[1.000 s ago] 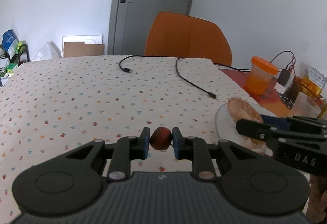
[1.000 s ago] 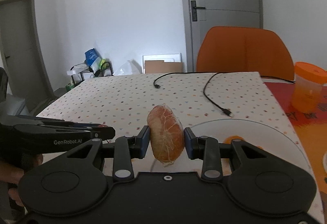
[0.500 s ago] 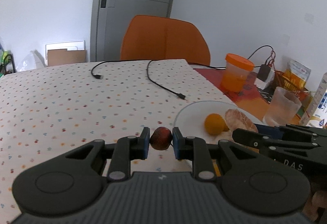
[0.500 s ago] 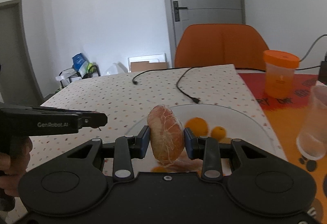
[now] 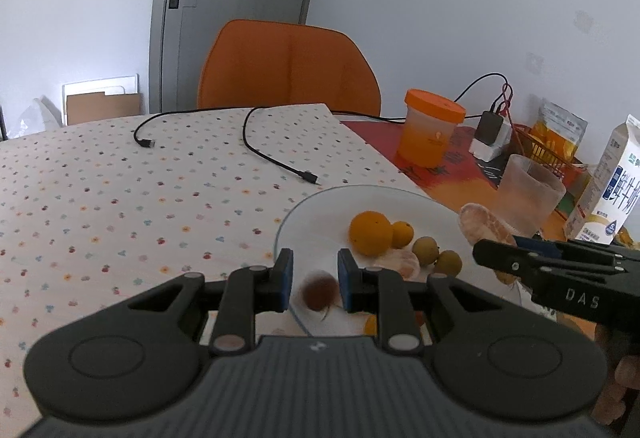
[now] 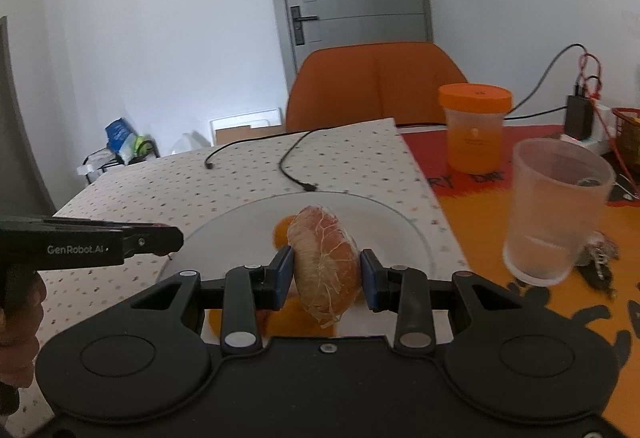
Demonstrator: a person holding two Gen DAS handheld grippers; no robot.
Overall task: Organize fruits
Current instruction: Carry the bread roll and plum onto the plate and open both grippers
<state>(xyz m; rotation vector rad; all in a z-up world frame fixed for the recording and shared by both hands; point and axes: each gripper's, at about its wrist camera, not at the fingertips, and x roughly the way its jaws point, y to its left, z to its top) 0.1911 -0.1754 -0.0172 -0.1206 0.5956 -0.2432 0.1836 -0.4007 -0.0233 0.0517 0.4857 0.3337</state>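
In the left wrist view my left gripper [image 5: 314,280] hangs over the near left rim of the white plate [image 5: 320,226]. Its jaws are opening, and the small dark red fruit [image 5: 318,292] sits blurred, low between the pads and free of them. On the plate lie a large orange [image 5: 370,232], a small orange [image 5: 402,234], two brownish round fruits [image 5: 426,250] and a peeled segment [image 5: 394,264]. My right gripper [image 6: 326,270] is shut on a peeled citrus piece [image 6: 324,262], held above the plate [image 6: 400,234].
An orange-lidded jar [image 5: 430,134], a frosted cup [image 6: 556,214] and a milk carton [image 5: 612,182] stand right of the plate. Two black cables [image 5: 272,158] lie on the dotted tablecloth. An orange chair [image 5: 288,66] stands behind the table. Keys [image 6: 600,262] lie by the cup.
Both grippers swung right, from the dotted cloth to over the plate. The left jaws parted and the red fruit slipped down out of the pads. The right grip is unchanged.
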